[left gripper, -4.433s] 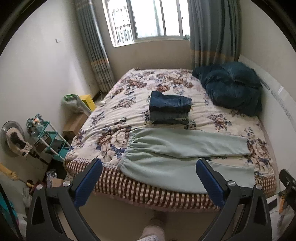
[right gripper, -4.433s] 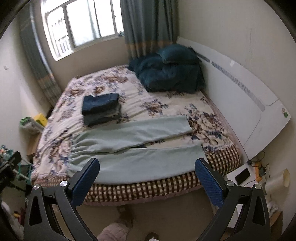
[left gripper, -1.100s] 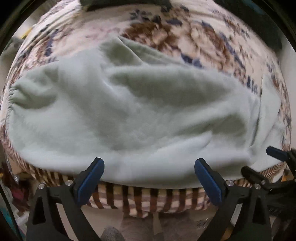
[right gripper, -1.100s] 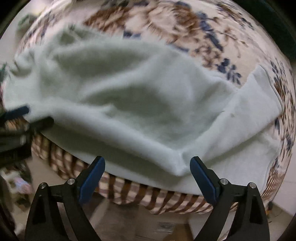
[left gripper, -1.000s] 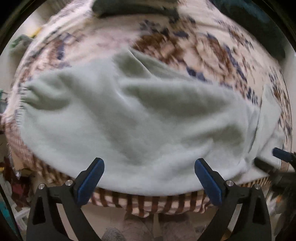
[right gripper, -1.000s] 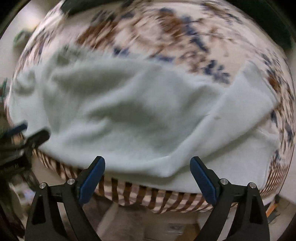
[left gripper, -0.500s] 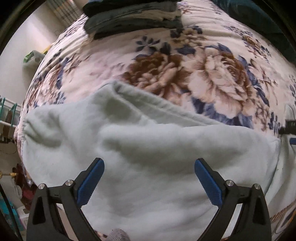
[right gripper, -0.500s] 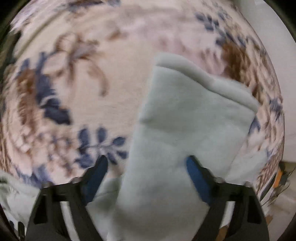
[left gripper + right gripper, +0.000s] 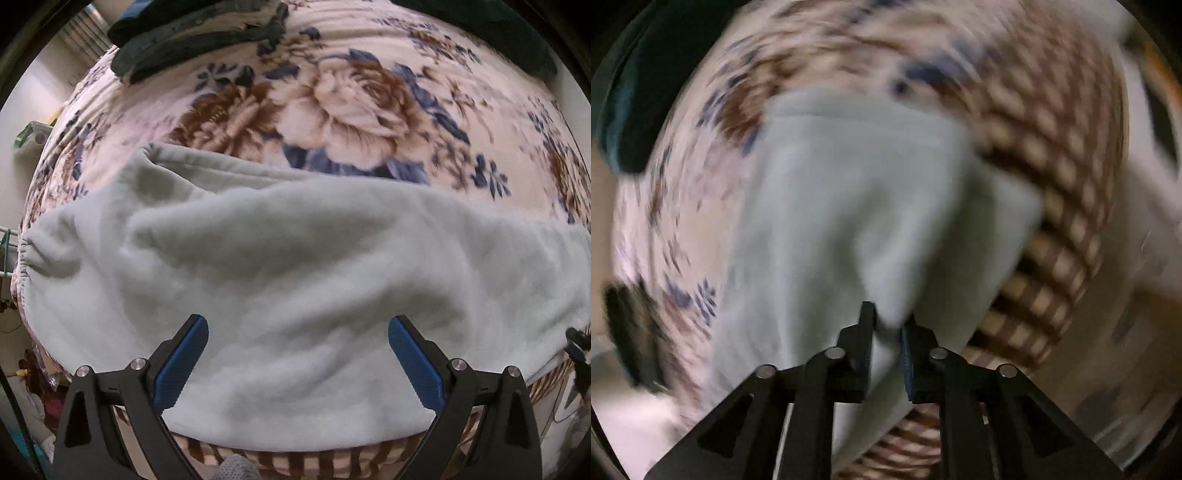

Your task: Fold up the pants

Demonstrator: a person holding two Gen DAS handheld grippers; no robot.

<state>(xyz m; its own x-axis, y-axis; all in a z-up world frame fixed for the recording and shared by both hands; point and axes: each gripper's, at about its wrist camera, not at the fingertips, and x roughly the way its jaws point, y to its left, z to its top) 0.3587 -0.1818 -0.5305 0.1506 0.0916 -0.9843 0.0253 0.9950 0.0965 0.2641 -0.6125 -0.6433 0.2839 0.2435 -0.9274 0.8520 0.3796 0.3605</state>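
left gripper held low and level, blue-padded fingers spread wide, nothing between them. right gripper tilted, fingers pressed nearly together, pinching a fold of pale green pants. right view blurred.

right claw clamped on pale green pants | bed beneath

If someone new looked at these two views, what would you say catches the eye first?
The pale green pants dominate, spread across the near edge of the floral bedspread. In the blurred right wrist view, the right tool is closed on a bunch of that fabric, near the bed's checked edge. The left tool is wide open above the cloth, with dark folded clothes farther back.
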